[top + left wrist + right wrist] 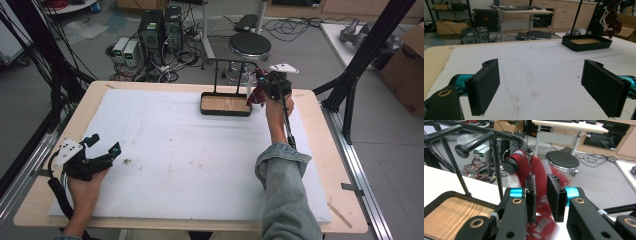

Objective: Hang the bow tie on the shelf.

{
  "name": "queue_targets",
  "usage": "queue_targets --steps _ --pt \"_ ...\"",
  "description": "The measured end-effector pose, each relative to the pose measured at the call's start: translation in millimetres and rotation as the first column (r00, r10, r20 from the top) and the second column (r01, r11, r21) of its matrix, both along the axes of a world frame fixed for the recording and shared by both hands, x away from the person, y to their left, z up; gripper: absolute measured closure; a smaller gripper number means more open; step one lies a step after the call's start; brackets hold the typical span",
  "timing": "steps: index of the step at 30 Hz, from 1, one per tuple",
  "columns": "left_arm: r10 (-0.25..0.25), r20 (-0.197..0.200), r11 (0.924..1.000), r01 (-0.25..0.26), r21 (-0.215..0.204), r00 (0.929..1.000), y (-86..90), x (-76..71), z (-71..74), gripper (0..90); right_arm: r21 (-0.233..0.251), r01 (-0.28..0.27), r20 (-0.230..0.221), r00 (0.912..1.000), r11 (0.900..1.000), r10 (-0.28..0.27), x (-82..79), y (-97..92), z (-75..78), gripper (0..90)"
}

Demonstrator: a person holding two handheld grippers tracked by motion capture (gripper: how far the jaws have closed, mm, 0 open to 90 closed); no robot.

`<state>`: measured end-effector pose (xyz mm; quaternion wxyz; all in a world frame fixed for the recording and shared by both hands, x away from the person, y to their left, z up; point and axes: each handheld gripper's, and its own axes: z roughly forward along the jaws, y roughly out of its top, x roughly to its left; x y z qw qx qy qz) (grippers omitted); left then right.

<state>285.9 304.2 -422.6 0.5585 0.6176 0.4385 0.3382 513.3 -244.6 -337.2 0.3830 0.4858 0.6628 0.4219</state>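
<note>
A dark red cloth w/ white parts (539, 173) hangs between the jaws of the right gripper (541, 197), which are narrowed onto it so the pads pinch the fabric; it runs up from the jaws and drapes over the round end of a black bar (510, 165) just ahead of and slightly left of the gripper, and more of it spills below the jaws, blurred. In the high view the same red cloth (256, 92) sits at the front of the right gripper (267, 85), held up at the right end of a black rack (231, 62). The rack's posts rise from a black tray w/ a wooden floor (226, 104), just left of and below that gripper; in the right gripper view the tray (447, 213) lies at lower left of the jaws. Tray stands near the far edge of a white foam sheet (190, 155) covering a light wood table (40, 200). The left gripper (102, 147) is well apart from all this, near the table's left edge, held by a hand (82, 187) low over the sheet; its jaws stand wide w/ nothing between them, bare stained white sheet (536, 75) showing in the gap. Far ahead and to the right of the left gripper (541, 86) are the tray (586, 42) and the red cloth (611, 21) hanging above it. On the floor beyond the table: a round black stool (250, 46), computer towers (160, 27), tangled cables.
</note>
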Motion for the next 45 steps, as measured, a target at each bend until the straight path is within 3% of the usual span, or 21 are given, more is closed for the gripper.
queue_targets --steps 9,17,33,45 --pt "0.001 0.002 1.0 -0.001 -0.001 1.0 0.1 -0.2 0.0 15.5 -0.005 0.014 0.016 0.9998 0.9999 -0.014 -4.7 -6.4 6.8 73.2" --pt "0.003 0.001 1.0 -0.003 0.001 1.0 -0.3 -0.1 0.2 15.5 0.026 0.029 0.042 0.9987 0.9992 -0.031 -15.1 -21.9 19.6 65.2" --pt "0.002 -0.001 1.0 -0.002 0.007 1.0 -2.6 1.2 0.3 15.5 0.114 -0.008 0.106 0.9943 0.9934 -0.004 -47.2 -53.9 41.4 49.6" --pt "0.0 0.0 1.0 0.0 0.007 1.0 -3.2 0.9 0.4 15.5 0.157 -0.058 0.133 0.9904 0.9859 0.038 -66.1 -60.8 57.4 33.1"
